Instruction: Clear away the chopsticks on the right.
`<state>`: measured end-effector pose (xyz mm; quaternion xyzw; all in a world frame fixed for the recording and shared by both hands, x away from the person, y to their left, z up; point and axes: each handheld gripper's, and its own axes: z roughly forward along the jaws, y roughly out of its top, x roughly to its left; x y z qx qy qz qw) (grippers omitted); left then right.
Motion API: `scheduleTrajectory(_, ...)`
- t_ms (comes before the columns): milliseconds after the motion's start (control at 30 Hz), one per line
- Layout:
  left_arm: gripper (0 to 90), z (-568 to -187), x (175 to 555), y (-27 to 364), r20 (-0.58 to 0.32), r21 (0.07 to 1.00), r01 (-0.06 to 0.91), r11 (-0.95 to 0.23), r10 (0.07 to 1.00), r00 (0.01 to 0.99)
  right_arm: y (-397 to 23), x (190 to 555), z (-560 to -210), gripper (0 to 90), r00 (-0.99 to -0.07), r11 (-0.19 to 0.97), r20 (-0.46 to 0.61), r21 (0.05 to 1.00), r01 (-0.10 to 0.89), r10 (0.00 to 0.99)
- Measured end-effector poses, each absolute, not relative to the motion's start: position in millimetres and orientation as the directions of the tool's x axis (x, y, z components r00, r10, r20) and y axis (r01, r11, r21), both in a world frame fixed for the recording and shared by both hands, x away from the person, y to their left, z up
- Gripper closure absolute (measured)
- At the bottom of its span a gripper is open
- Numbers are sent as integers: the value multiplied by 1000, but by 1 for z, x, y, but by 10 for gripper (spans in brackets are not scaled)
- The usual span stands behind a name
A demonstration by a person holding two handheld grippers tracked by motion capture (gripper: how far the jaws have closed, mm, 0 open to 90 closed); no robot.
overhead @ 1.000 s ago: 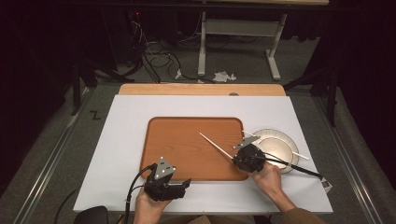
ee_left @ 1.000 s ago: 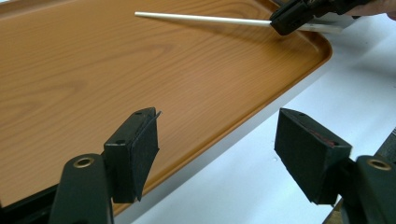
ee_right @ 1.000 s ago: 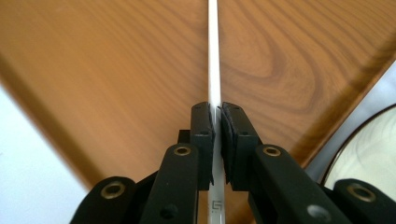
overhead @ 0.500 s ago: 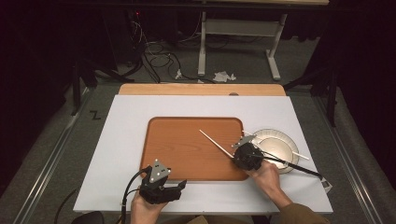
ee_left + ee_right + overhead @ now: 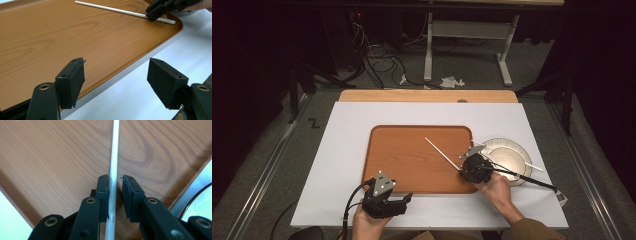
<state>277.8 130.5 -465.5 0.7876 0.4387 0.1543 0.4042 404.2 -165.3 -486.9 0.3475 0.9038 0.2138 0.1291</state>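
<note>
Lying slantwise on the brown wood-grain tray [image 5: 412, 160], the thin white plastic stick [image 5: 113, 170] sits between the right tool [image 5: 115, 185], whose jaws have just been opening, a gap showing. The left tool [image 5: 116, 75] hangs apart over the white table [image 5: 342, 150].

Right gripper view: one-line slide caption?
Right gripper just opening around a white chopstick lying on the wooden tray.

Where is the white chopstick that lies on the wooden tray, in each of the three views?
High view: white chopstick slants across the tray's right part.
Left gripper view: chopstick along the top, far off.
Right gripper view: chopstick runs up the middle, between open jaws.
Shared landmark: wooden tray.
</note>
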Motion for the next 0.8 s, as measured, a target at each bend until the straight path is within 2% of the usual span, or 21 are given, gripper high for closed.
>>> scheduleTrajectory(67, 300, -465, 277, 131, -110, 774, 564, -287, 817, 566, -165, 404, -487, 834, -727, 675, -95, 469, 569, 680)
scheduleTrajectory(200, 300, -465, 277, 131, -111, 773, 565, -286, 817, 566, -165, 405, -486, 836, -708, 671, -121, 460, 582, 696)
scheduleTrajectory(533, 300, -466, 278, 130, -108, 768, 567, -296, 814, 571, -167, 408, -486, 823, -667, 653, -158, 455, 606, 729)
scheduleTrajectory(633, 300, -466, 278, 130, -109, 768, 568, -296, 813, 572, -167, 408, -486, 784, -664, 645, -146, 458, 611, 733)
scheduleTrajectory(800, 299, -466, 280, 128, -111, 768, 567, -298, 810, 576, -169, 404, -481, 770, -667, 637, -134, 481, 603, 733)
